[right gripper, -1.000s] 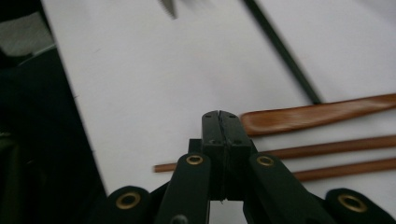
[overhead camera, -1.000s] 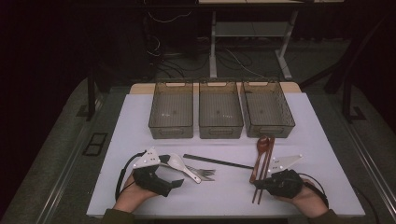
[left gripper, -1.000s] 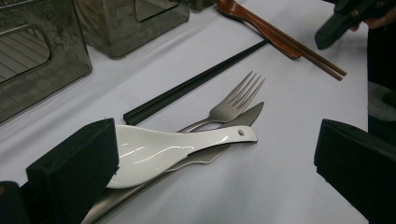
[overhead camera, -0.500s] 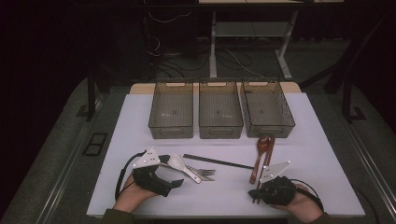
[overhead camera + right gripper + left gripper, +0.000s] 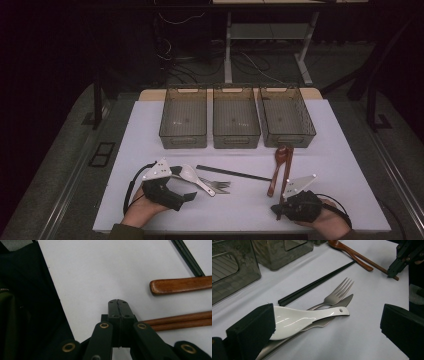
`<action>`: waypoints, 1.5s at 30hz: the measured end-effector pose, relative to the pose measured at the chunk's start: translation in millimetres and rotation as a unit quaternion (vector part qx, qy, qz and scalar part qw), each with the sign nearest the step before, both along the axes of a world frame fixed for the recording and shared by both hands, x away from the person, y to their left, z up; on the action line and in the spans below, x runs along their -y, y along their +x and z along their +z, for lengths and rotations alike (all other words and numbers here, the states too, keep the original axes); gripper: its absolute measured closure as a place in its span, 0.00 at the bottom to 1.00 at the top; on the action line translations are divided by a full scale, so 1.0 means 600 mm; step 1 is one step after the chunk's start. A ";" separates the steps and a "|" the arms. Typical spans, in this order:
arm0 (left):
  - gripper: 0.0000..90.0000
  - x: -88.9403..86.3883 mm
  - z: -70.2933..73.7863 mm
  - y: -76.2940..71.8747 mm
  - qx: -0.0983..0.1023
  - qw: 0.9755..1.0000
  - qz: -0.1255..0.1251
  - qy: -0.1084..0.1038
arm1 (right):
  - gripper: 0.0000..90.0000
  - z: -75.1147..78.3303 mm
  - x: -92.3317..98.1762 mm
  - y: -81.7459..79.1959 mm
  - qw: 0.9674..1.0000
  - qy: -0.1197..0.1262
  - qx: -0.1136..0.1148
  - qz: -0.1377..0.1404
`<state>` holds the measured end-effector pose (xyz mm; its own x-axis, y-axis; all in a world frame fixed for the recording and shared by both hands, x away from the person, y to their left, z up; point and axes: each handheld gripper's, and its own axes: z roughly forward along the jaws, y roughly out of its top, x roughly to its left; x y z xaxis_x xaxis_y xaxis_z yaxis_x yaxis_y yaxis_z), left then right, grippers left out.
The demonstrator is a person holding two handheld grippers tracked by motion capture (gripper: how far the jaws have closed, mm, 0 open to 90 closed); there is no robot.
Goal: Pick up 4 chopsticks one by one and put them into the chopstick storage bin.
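My left gripper [image 5: 194, 196] [image 5: 328, 322] lies on the white mat with its jaws wide apart. A white ceramic spoon [image 5: 192, 176] [image 5: 304, 317] rests against its left jaw, on top of a metal fork [image 5: 218, 184] [image 5: 337, 293] and a knife [image 5: 344, 301]. My right gripper [image 5: 276, 209] [image 5: 118, 305] is shut with nothing between its pads, its tip beside the near end of the wooden chopsticks [image 5: 287, 172] [image 5: 180, 320]. A wooden spoon [image 5: 278, 167] [image 5: 180, 285] lies alongside them. Black chopsticks [image 5: 232, 173] [image 5: 314, 285] lie across the middle.
Three smoky plastic bins [image 5: 184, 120] [image 5: 236, 120] [image 5: 286, 117] stand in a row at the far side of the white mat [image 5: 150, 130]. The mat's near edge runs just below both hands. Cables and table legs lie beyond on the dark floor.
My right gripper has drawn back slightly toward the mat's near edge, its tip now at the near end of the wooden chopsticks. The left gripper and the cutlery have stayed put.
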<state>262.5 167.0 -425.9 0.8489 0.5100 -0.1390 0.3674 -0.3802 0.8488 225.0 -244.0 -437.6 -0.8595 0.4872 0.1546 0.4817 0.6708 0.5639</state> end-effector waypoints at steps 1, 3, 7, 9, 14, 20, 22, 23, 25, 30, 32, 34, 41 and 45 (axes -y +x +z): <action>0.00 0.000 0.000 0.000 0.000 1.000 0.000 0.000 | 0.99 0.000 0.001 -0.001 1.000 0.000 0.000 -0.001; 0.00 0.000 0.000 0.000 0.000 1.000 0.001 0.000 | 0.99 0.001 0.004 -0.003 1.000 -0.004 0.002 -0.003; 0.00 0.000 0.000 0.000 0.000 1.000 -0.001 0.001 | 0.99 0.002 0.014 -0.007 1.000 -0.008 0.004 -0.007; 0.00 0.001 0.000 0.000 0.000 1.000 -0.001 0.001 | 0.99 0.002 0.019 -0.009 1.000 -0.009 0.004 -0.012; 0.00 0.001 0.000 0.000 -0.001 1.000 -0.001 0.001 | 0.99 0.002 0.030 -0.011 1.000 -0.012 0.008 -0.017; 0.00 0.001 -0.001 0.000 -0.001 1.000 -0.001 0.001 | 0.99 0.002 0.041 -0.014 1.000 -0.013 0.007 -0.024; 0.00 0.001 -0.001 0.000 -0.001 1.000 -0.001 0.001 | 0.99 0.002 0.044 -0.015 1.000 -0.014 0.007 -0.025; 0.00 0.001 -0.001 0.000 -0.001 1.000 -0.001 0.001 | 0.99 0.003 0.046 -0.015 1.000 -0.014 0.006 -0.027; 0.00 0.002 -0.001 0.000 -0.001 1.000 -0.001 0.001 | 0.99 0.002 0.049 -0.015 1.000 -0.013 0.007 -0.026; 0.00 0.001 -0.001 0.000 -0.002 1.000 0.000 0.001 | 0.99 0.004 0.058 -0.016 0.999 -0.021 0.008 -0.034; 0.00 0.001 -0.001 0.000 -0.002 1.000 0.000 0.001 | 0.99 0.004 0.061 -0.016 0.999 -0.021 0.009 -0.038; 0.00 0.001 -0.001 0.000 -0.001 1.000 0.000 0.001 | 0.99 0.004 0.065 -0.016 0.999 -0.024 0.010 -0.040; 0.00 0.002 -0.001 0.000 -0.002 1.000 0.001 0.000 | 0.99 0.005 0.076 -0.015 0.998 -0.030 0.012 -0.046; 0.00 0.001 -0.001 0.000 -0.002 1.000 0.001 0.001 | 0.99 0.006 0.086 -0.015 0.998 -0.033 0.011 -0.055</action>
